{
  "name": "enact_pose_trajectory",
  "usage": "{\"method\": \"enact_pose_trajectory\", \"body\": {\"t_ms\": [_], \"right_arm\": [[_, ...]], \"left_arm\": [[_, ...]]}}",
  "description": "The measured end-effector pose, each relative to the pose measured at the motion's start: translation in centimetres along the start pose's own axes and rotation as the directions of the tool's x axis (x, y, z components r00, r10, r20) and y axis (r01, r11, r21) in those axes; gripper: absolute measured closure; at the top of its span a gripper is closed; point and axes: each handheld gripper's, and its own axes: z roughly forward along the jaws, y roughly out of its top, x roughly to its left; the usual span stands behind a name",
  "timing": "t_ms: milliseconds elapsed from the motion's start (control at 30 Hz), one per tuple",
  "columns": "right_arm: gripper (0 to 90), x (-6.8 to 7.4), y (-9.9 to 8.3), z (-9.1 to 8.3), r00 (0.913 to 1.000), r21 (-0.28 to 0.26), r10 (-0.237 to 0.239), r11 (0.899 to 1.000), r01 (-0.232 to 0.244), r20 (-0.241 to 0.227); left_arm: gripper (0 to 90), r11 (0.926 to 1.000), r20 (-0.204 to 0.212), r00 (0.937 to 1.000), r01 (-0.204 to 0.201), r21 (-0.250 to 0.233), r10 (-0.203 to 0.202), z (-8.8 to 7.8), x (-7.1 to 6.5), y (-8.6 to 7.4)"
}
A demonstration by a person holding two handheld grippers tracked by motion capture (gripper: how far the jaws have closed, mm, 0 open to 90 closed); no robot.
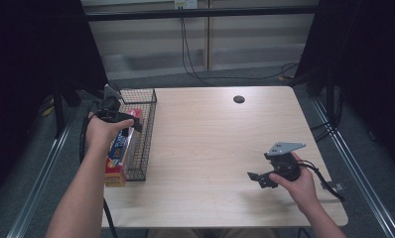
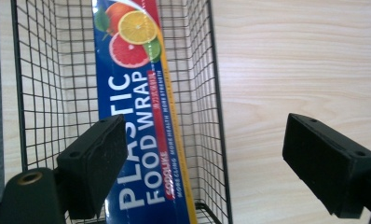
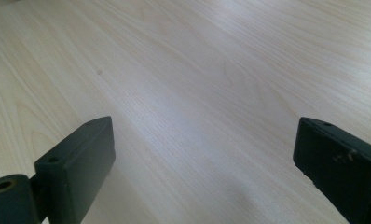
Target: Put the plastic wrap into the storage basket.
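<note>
A long blue plastic food wrap box point(image 1: 118, 148) point(image 2: 137, 93) with citrus pictures lies lengthwise in a black wire basket point(image 1: 146, 129) point(image 2: 207, 93) at the table's left edge. Its orange near end sticks out at the basket's near corner. My left gripper point(image 1: 128, 121) point(image 2: 207, 163) hovers above the basket, open. One pad is over the box and the other over the bare table beside the basket, and neither touches the box. My right gripper point(image 1: 257, 179) point(image 3: 202, 172) rests low over the wooden table point(image 3: 183, 70) at the near right, open, with nothing between its jaws.
A round black cable hole point(image 1: 238, 99) sits near the table's far edge. Dark curtains point(image 1: 32, 54) hang on both sides, and cables point(image 1: 190, 54) trail on the floor behind the table. Bare wood spreads between the basket and my right gripper.
</note>
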Motion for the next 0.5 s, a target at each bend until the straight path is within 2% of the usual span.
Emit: {"method": "enact_pose_trajectory", "body": {"t_ms": [67,167,233,267,333,500], "right_arm": [[5.4,0.0,0.0,0.0,1.0000,0.000,0.003,1.000,-0.003,0.000],[5.4,-0.1,0.0,0.0,1.0000,-0.001,0.004,1.000,-0.004,-0.002],[5.4,-0.1,0.0,0.1,1.0000,0.000,0.003,1.000,-0.003,0.000],[5.4,-0.1,0.0,0.1,1.0000,0.002,0.004,1.000,-0.004,-0.002],[5.4,-0.1,0.1,0.2,1.0000,0.003,-0.003,1.000,0.003,-0.009],[5.4,0.0,0.1,0.2,1.0000,0.002,-0.006,1.000,0.006,-0.003]], "left_arm": [[13.8,0.9999,0.005,0.9999,-0.011,-0.002,0.011,-0.3,-0.2,0.0],[13.7,0.9997,0.039,0.9989,-0.024,-0.008,0.024,-0.5,-0.6,-0.2],[13.6,0.9987,0.039,0.9979,-0.052,-0.003,0.052,-0.6,-1.0,-0.2],[13.4,0.9990,0.045,0.9980,-0.043,-0.008,0.044,-0.6,-1.2,-0.3],[13.4,0.9974,0.053,0.9961,-0.070,-0.013,0.071,-0.7,-1.5,-0.3],[13.3,0.9955,0.078,0.9925,-0.092,-0.023,0.094,-1.0,-2.4,-0.4]]}}
